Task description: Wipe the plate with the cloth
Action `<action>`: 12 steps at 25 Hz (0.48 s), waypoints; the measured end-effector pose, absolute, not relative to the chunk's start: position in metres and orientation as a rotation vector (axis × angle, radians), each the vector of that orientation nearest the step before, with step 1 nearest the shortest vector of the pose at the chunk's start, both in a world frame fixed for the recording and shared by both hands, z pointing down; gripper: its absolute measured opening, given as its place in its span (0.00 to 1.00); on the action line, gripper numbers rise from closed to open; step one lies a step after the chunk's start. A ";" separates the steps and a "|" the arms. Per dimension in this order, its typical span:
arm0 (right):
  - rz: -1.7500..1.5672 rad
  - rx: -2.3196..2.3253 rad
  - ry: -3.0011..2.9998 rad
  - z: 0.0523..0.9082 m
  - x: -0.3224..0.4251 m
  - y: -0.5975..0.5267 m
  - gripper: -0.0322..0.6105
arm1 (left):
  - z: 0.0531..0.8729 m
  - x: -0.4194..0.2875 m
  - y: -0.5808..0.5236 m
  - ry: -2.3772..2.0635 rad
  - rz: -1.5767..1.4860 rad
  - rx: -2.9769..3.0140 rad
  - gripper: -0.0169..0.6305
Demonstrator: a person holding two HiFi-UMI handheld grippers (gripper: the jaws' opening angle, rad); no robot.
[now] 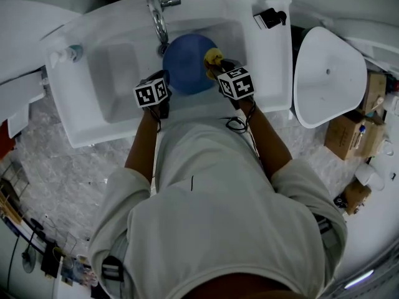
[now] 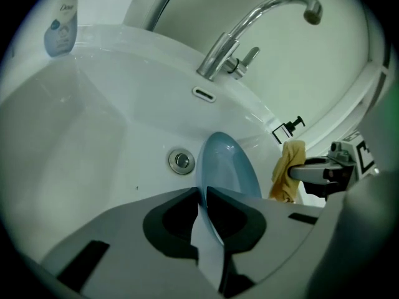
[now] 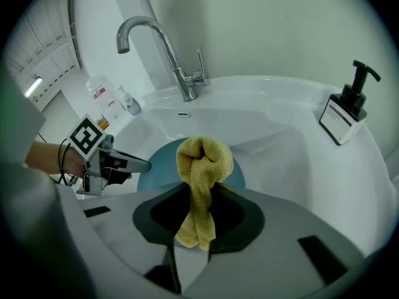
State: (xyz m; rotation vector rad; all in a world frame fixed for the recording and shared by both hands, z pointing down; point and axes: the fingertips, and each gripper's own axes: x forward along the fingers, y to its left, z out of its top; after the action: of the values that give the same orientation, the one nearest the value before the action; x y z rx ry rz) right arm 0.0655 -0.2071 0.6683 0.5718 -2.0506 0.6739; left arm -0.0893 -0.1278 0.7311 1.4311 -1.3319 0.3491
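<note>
A blue plate (image 1: pixel 187 63) is held over the white sink basin (image 1: pixel 118 80), below the tap. My left gripper (image 2: pixel 203 193) is shut on the plate's (image 2: pixel 225 167) near rim, holding it on edge. My right gripper (image 3: pixel 198 192) is shut on a bunched yellow cloth (image 3: pixel 202 167), which sits just in front of the plate's (image 3: pixel 153 173) face. In the head view the cloth (image 1: pixel 213 56) shows at the plate's right edge, ahead of the right gripper (image 1: pixel 219 68). The left gripper (image 1: pixel 161 89) sits at the plate's lower left.
A chrome tap (image 1: pixel 158 14) arches over the basin, with the drain (image 2: pixel 181 161) below it. A black-pump soap dispenser (image 3: pixel 346 112) stands on the sink's right rim and a bottle (image 2: pixel 61 25) on the left rim. A white toilet (image 1: pixel 327 73) stands to the right.
</note>
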 end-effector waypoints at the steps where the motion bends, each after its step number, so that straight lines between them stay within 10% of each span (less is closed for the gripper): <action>1: 0.674 0.578 -2.046 0.670 0.066 -0.209 0.18 | 0.727 -0.088 -0.129 -1.333 0.357 1.454 0.11; 12: 0.610 0.582 -1.948 0.703 0.056 -0.237 0.19 | 0.687 -0.070 -0.142 -1.347 0.507 1.680 0.12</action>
State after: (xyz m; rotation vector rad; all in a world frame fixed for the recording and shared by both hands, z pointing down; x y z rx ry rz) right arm 0.0561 -0.2365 0.7030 0.5824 -1.9478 0.6101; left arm -0.0697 -0.1417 0.6873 1.6804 -1.3469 0.5069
